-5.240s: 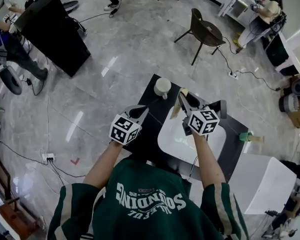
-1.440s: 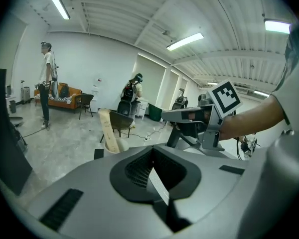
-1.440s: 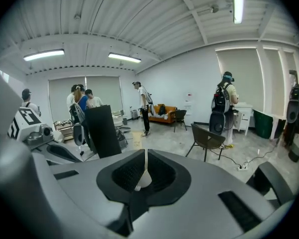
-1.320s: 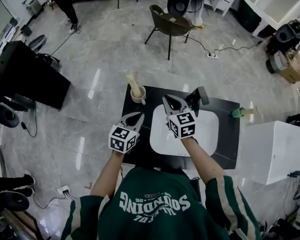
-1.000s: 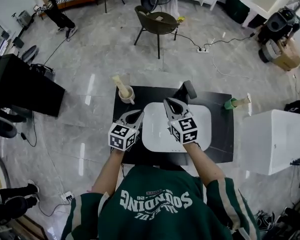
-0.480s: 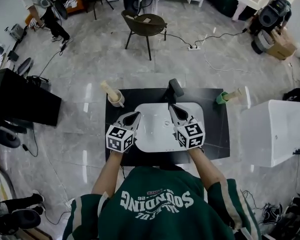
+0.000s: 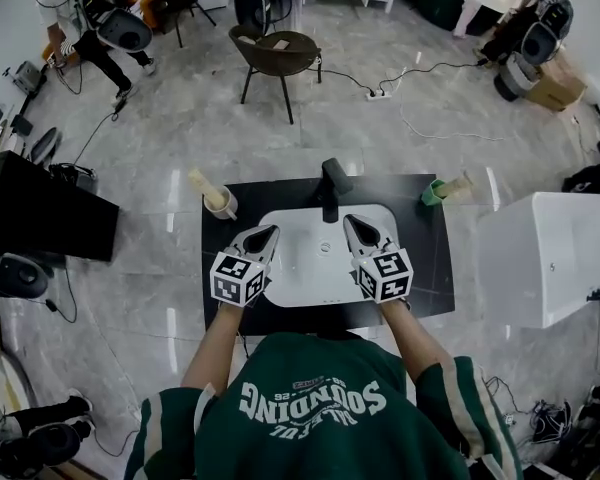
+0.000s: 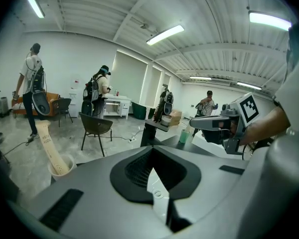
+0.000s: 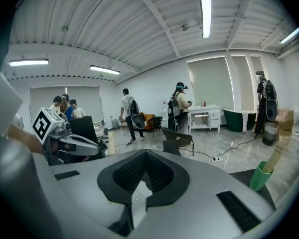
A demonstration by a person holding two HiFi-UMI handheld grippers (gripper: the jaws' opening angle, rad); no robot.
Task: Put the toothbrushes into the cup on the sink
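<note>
A white cup [image 7: 221, 207] stands on the back left corner of the black counter [image 7: 430, 258], with a beige toothbrush [image 7: 204, 188] standing in it. A green cup [image 7: 434, 192] at the back right holds another beige toothbrush [image 7: 458, 184]. My left gripper [image 7: 266, 232] hovers over the left rim of the white sink [image 7: 320, 268], shut and empty. My right gripper [image 7: 356, 224] hovers over the right rim, also shut and empty. The left gripper view shows the white cup [image 8: 60, 166] and its toothbrush [image 8: 49, 144]. The right gripper view shows the green cup [image 9: 261, 177].
A black faucet [image 7: 330, 182] rises behind the basin between the grippers. A white cabinet [image 7: 540, 258] stands right of the counter, a black box [image 7: 40, 218] to the left. A chair [image 7: 275, 53], floor cables and several people are farther back.
The right gripper, which earlier held a toothbrush by the white cup, is empty and the toothbrush stands in the cup. Both grippers have drawn back to the sink's front.
</note>
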